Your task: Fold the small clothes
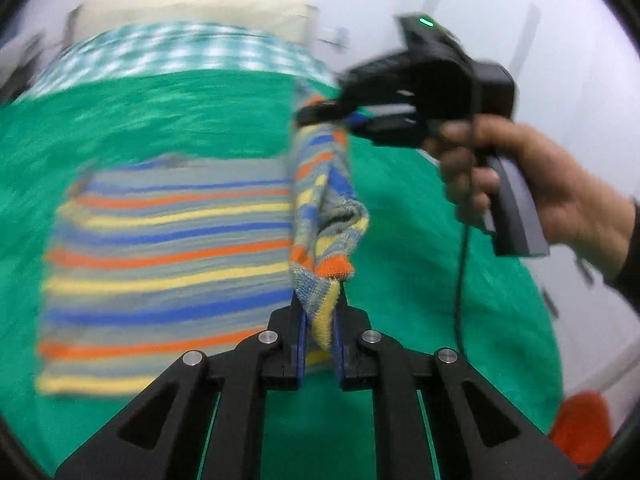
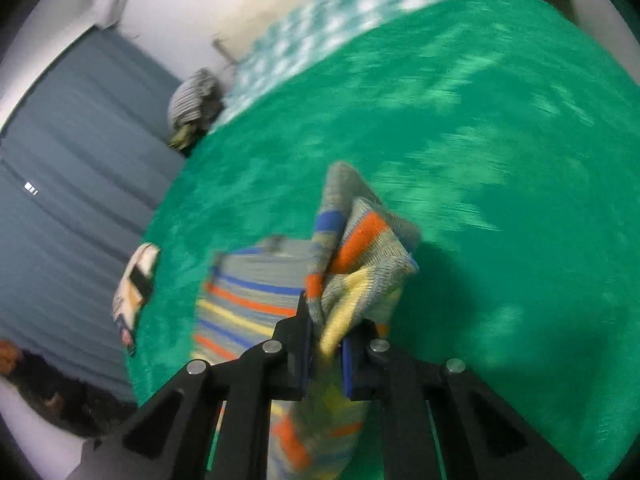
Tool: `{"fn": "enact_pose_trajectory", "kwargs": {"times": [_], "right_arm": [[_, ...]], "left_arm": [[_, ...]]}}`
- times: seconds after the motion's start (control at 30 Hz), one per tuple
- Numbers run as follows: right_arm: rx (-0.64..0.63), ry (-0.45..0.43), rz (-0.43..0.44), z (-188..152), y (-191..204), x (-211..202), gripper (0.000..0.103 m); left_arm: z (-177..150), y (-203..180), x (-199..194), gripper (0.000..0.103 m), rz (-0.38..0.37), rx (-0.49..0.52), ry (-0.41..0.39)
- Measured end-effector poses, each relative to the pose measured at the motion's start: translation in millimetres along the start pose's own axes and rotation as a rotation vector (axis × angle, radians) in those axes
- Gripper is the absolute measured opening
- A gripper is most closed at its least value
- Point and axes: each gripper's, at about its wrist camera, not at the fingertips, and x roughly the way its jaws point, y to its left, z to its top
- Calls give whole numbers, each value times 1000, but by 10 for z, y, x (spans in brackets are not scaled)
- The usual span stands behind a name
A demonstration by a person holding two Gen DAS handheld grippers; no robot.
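Green blanket [image 1: 200, 120] carries the striped garment [image 1: 168, 248], most of it flat on the blanket, its right edge lifted clear. Right gripper [image 1: 340, 118] is clenched on the far end of that raised edge; left gripper [image 1: 320, 320] is clenched on the near end. Risk: uneven travel between the two would skew the fold, and the bunched edge could slip from a shallow pinch. Motion blur obscures stripe edges; whether the lifted part is a sleeve or hem cannot be made out
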Motion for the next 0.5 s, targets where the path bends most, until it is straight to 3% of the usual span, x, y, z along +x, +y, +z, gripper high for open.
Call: {"fn": "enact_pose_trajectory", "kwargs": {"times": [0.2, 0.23, 0.3, 0.33, 0.37, 0.5], "right_arm": [[-106, 73, 28, -51, 983, 911, 12], [-124, 80, 20, -79, 1078, 1051, 12], [-158, 90, 6, -158, 1278, 1421, 18], [-136, 93, 1, -203, 1298, 1536, 32], [-115, 88, -4, -246, 1304, 1591, 43], [-92, 13, 11, -424, 1315, 1360, 44]], "left_arm": [[-162, 1016, -384, 9, 113, -227, -5], [-208, 1126, -342, 14, 132, -244, 25], [-336, 1373, -287, 36, 230, -271, 106], [-393, 1494, -328, 47, 247, -290, 124], [-431, 1545, -393, 54, 245, -309, 120], [-515, 1622, -856, 77, 209, -340, 20]]}}
